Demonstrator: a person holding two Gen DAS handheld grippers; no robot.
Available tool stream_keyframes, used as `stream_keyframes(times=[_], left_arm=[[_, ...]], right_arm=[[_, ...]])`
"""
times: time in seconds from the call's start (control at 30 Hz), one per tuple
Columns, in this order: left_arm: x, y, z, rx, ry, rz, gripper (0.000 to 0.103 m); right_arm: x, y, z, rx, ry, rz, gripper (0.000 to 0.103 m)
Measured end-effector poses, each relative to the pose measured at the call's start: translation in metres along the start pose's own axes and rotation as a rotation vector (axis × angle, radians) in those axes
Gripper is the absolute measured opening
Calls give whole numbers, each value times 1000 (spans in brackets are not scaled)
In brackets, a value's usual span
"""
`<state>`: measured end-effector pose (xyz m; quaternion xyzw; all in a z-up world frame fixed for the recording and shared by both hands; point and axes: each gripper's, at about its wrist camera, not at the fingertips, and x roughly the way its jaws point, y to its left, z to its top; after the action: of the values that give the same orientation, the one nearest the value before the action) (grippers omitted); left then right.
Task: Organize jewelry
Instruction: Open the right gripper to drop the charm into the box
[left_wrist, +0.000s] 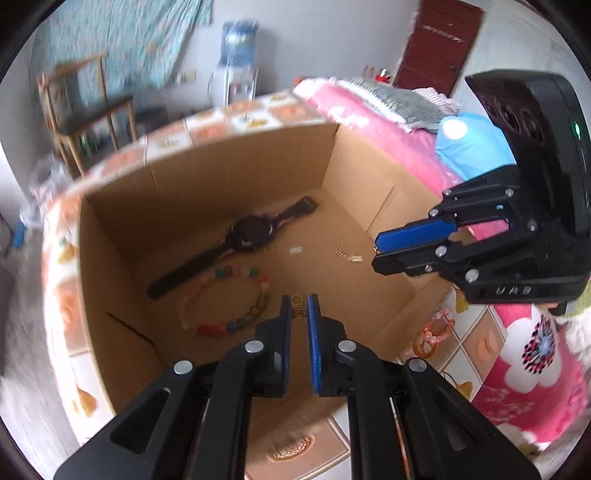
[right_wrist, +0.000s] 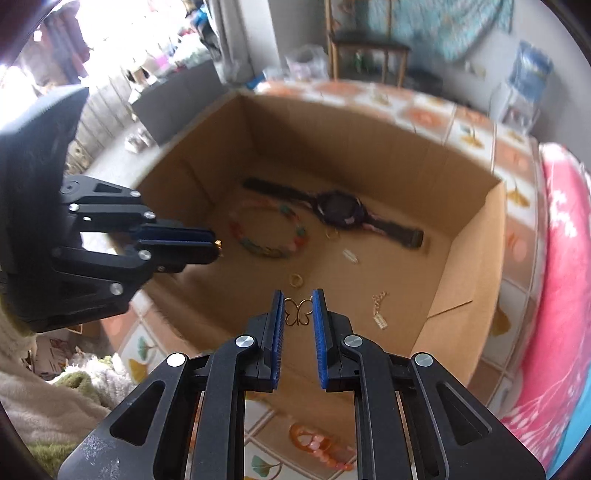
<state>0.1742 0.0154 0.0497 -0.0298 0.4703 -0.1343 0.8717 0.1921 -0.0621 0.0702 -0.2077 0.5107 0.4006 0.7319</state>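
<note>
An open cardboard box (left_wrist: 240, 147) (right_wrist: 332, 140) holds a black watch (left_wrist: 251, 234) (right_wrist: 338, 212), a coloured bead bracelet (left_wrist: 207, 328) (right_wrist: 258, 247), a gold chain (left_wrist: 347, 254) (right_wrist: 380, 314), a gold ring (right_wrist: 296, 280) and a white clip (right_wrist: 350, 256). My left gripper (left_wrist: 299, 301) (right_wrist: 215, 245) hangs over the box's near side, shut on a small gold ornament (left_wrist: 298, 310). My right gripper (right_wrist: 298, 295) (left_wrist: 375, 253) is over the box too, shut on a gold wire butterfly (right_wrist: 297, 312).
The box stands on a table with an orange-patterned cloth (left_wrist: 476, 343) (right_wrist: 517, 206). A pink bead bracelet (left_wrist: 439, 328) (right_wrist: 317, 443) lies on the cloth outside the box. A pink floral bedcover (left_wrist: 535, 369) (right_wrist: 561, 258) borders the table. A chair (left_wrist: 85, 107) and a water dispenser (left_wrist: 236, 55) stand behind.
</note>
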Motion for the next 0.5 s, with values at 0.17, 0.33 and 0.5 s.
stream_keyframes(times=[0.17, 0.33, 0.5], left_arm=[[18, 5, 0, -40, 60, -1, 9], [18, 9, 2, -64, 54, -13, 24], [6, 13, 0, -90, 18, -11, 34]], right_arm=[[12, -9, -1, 46, 37, 8, 14], [-1, -12, -5, 63, -4, 8, 17], [-23, -13, -8, 73, -61, -8, 20]])
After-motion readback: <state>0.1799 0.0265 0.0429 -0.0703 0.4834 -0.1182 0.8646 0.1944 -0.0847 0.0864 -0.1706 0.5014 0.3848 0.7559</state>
